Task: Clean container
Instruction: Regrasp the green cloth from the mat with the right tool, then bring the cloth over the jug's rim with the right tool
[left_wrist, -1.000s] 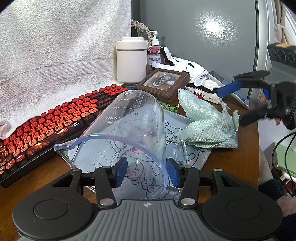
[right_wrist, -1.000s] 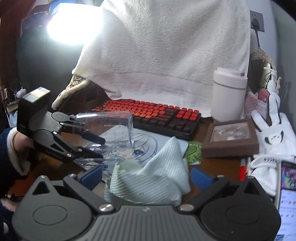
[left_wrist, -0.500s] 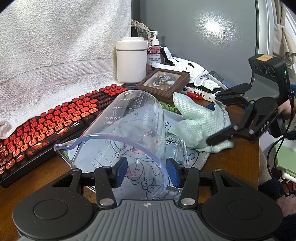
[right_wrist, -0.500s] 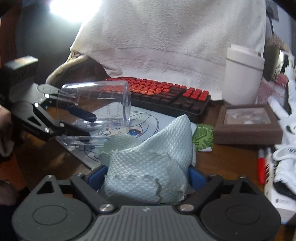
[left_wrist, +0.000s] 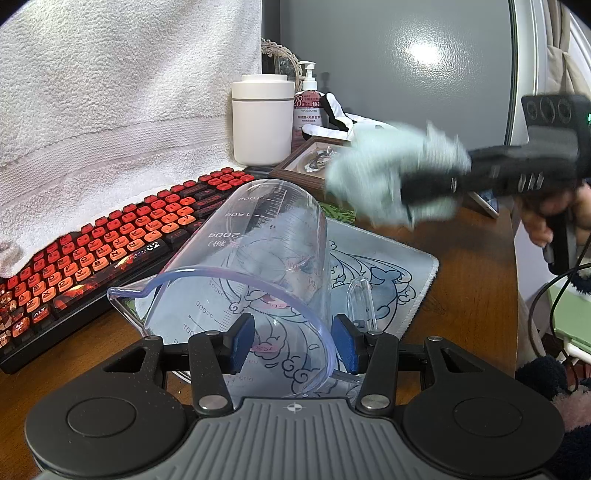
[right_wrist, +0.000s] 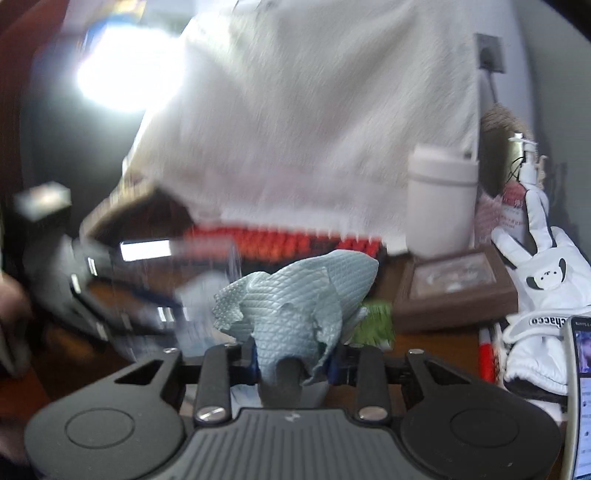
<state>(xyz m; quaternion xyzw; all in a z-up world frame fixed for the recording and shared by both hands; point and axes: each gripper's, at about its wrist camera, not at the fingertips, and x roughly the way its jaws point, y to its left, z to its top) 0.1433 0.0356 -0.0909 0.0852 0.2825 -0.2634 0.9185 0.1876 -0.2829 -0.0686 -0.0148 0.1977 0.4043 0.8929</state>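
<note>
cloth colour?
Pale mint green cloth, diamond-textured; clearest in the right wrist view.

A home computer corner: a wooden desk (left_wrist: 476, 258) holding a red-keyed keyboard (left_wrist: 110, 243), an illustrated mouse mat (left_wrist: 388, 266), a framed picture (left_wrist: 306, 162), a lotion pump bottle (left_wrist: 308, 107) and a draped white towel (left_wrist: 110, 92).

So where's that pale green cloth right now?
The cloth is bunched between the closing jaws of the right gripper, lifted off the desk. In the left wrist view it hangs blurred, up right of the clear measuring jug, before the brown picture frame.
</note>
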